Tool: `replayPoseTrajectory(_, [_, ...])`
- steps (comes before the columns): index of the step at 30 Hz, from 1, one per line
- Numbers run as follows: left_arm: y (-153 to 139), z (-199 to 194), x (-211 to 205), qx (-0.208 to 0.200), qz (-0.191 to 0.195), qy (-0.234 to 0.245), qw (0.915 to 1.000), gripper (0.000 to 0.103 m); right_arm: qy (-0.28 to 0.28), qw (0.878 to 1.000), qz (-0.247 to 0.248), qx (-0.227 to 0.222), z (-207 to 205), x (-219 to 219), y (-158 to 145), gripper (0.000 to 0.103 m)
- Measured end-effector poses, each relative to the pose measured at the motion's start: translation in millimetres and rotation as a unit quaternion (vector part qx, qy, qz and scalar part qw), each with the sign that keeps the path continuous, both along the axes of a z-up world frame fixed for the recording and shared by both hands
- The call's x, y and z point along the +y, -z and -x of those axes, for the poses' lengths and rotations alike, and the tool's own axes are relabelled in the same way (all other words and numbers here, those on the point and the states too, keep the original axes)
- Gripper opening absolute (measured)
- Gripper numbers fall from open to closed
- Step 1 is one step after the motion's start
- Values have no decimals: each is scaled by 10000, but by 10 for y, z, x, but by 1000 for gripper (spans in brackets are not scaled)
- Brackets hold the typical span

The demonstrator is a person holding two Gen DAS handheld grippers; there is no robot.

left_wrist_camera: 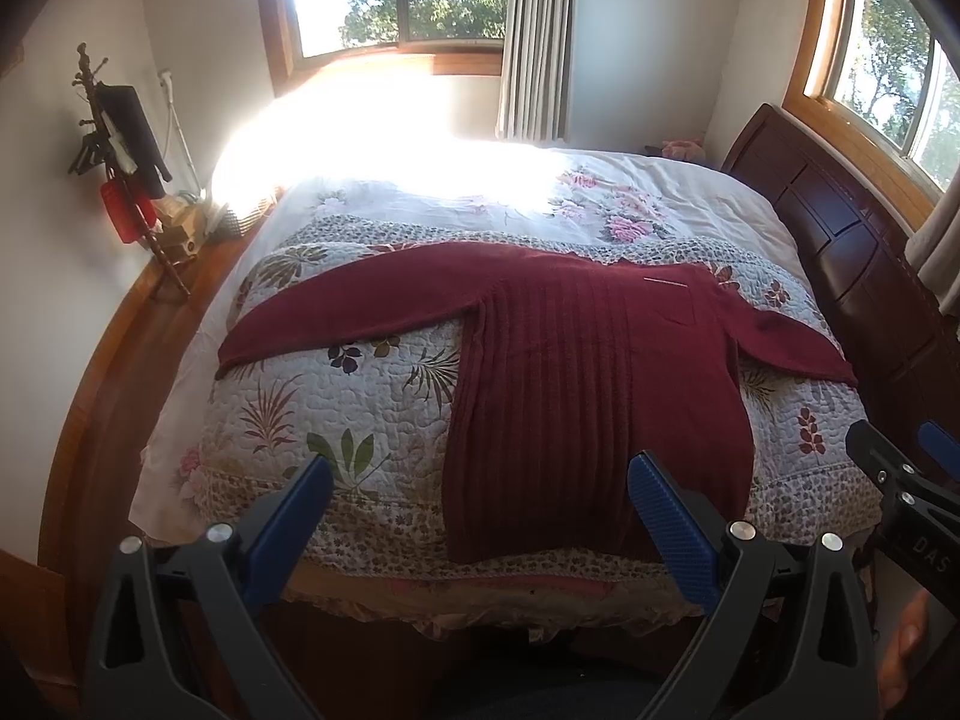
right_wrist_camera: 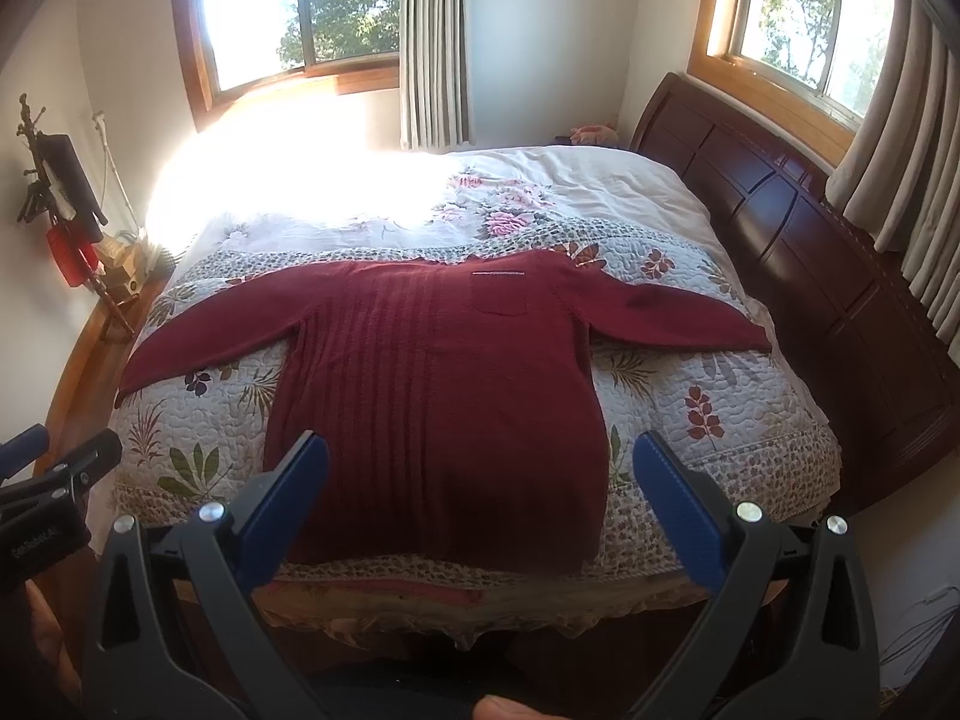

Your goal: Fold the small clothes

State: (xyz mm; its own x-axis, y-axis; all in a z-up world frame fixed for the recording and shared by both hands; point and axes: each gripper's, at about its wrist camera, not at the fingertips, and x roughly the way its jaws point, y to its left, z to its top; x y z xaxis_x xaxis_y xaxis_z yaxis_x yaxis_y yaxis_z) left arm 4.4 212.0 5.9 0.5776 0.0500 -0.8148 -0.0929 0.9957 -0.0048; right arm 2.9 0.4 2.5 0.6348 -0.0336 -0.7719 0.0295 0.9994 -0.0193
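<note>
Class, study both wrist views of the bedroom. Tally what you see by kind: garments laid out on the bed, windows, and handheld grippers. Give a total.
Garments: 1, the dark red sweater spread flat on the bed.
Windows: 2, back window, side window.
Grippers: 2, left gripper and right gripper, jaws open.
Total: 5

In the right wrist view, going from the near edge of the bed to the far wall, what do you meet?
Right claw, open → sweater hem → ribbed sweater body → chest pocket → floral sheet → curtain between the windows.
</note>
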Motion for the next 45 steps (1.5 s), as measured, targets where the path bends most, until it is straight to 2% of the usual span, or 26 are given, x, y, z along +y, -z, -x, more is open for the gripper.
replayPoseTrajectory(25, [19, -75, 16, -61, 9, 43, 10000, 99, 52, 10000, 45, 10, -66, 38, 14, 100])
replayPoseTrajectory(45, [90, -338, 166, -8, 79, 250, 9997, 99, 198, 9997, 105, 112, -285, 181, 68, 100])
